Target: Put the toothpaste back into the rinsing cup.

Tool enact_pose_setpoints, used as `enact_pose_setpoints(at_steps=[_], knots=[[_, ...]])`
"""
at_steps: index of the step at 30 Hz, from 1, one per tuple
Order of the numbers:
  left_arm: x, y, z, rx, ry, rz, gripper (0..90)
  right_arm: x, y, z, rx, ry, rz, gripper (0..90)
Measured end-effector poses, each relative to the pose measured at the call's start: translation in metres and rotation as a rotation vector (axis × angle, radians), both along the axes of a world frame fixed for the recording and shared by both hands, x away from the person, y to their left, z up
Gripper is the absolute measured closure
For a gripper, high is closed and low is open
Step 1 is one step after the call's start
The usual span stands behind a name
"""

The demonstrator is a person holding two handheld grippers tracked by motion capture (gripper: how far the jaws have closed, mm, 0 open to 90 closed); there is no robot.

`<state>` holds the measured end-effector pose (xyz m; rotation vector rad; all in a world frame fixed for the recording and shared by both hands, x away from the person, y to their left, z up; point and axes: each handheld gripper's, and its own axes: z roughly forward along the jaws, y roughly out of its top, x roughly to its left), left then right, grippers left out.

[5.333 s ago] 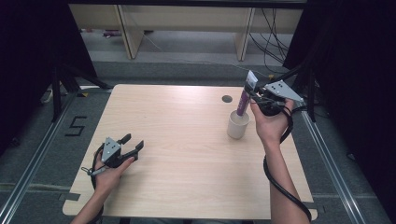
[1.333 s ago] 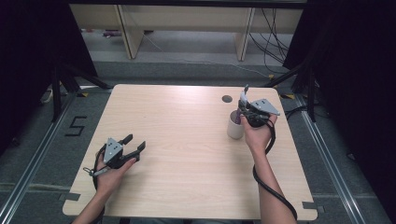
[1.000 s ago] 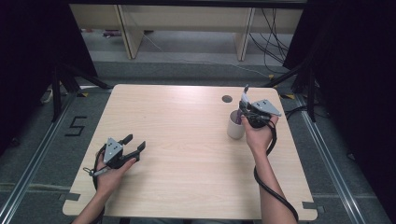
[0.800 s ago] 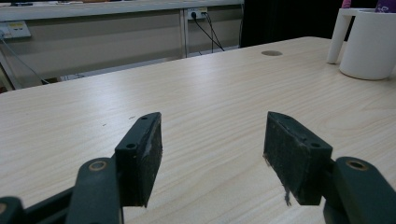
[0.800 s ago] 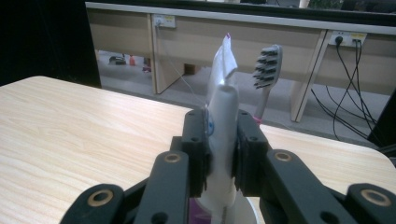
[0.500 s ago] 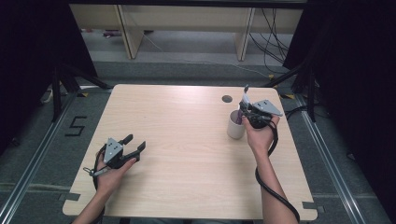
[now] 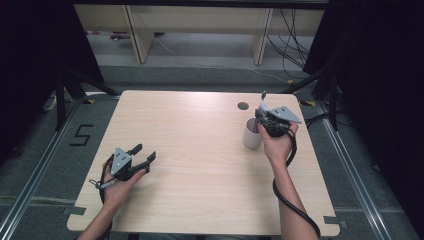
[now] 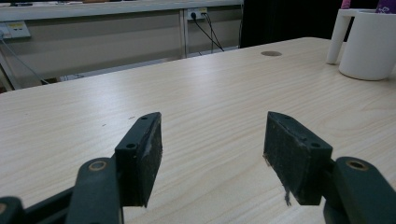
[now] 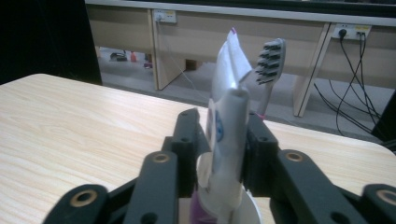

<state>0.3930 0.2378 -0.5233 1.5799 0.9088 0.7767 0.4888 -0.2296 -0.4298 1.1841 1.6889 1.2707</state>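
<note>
tabletop: the pale wood-grain tabletop [image 7: 200, 165] takes up the middle of the high view, with only the cup stuff sitting over on the right side, so there's loads of room to work.

left hand-held gripper: the black left hand-held gripper [image 7: 142, 156] is parked at the lower left, jaws wide apart with nothing between them. Looks like it's just waiting its turn.

right hand-held gripper: the right hand-held gripper [image 7: 259, 121] sits over the cup at centre right. Its jaws have just been opening, and in the right gripper view the tube stands between the pads with a little slack, so I'd say it's letting go, not grabbing.

cup: the white plastic handled cup [image 7: 251, 136] stands upright near the round tabletop hole, acting as the holder.

tube: the white squeezy toothpaste tube with purple cap [image 9: 227, 126] stands cap-down inside the cup, leaning on the rim so it stays up.

toothbrush: the grey-bristled toothbrush [image 9: 269, 70] pokes up behind the tube, apparently from the same cup.
</note>
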Motion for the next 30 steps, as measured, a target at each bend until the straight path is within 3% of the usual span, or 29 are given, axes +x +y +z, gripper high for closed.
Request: enact_pose_setpoints(at_steps=[5,10,12,13,16,17,19,20,28,30], knots=[[0.000,0.000,0.000,0.001,0.002,0.002,37.1,0.001,0.001,0.000,-0.003,-0.005,0.003,62.3],[0.000,0.000,0.000,0.002,0.001,0.000,37.2,-0.001,0.003,0.002,0.014,0.021,-0.017,54.9],[0.000,0.000,0.000,0.001,0.001,0.001,37.1,0.001,0.001,0.002,-0.010,-0.003,-0.011,51.5],[0.000,0.000,0.000,0.002,0.002,0.002,37.1,0.000,0.003,0.003,0.012,0.016,-0.016,50.0],[0.000,0.000,0.000,0.002,0.003,0.003,37.1,0.000,0.000,0.004,-0.018,0.009,0.001,46.4],[0.000,0.000,0.000,0.003,0.003,0.003,37.1,-0.001,0.001,0.004,0.009,0.023,0.001,45.4],[0.000,0.000,0.000,0.002,0.003,0.002,37.1,-0.001,0.000,0.005,-0.010,0.014,0.003,43.7],[0.000,0.000,0.000,0.002,0.003,0.002,37.1,-0.003,0.001,0.005,0.008,0.028,0.001,43.0],[0.000,0.000,0.000,0.003,0.005,0.004,37.0,-0.007,-0.005,0.007,-0.013,0.041,0.004,40.4],[0.000,0.000,0.000,0.004,0.004,0.003,37.0,-0.009,-0.005,0.007,0.001,0.047,0.000,39.8]])
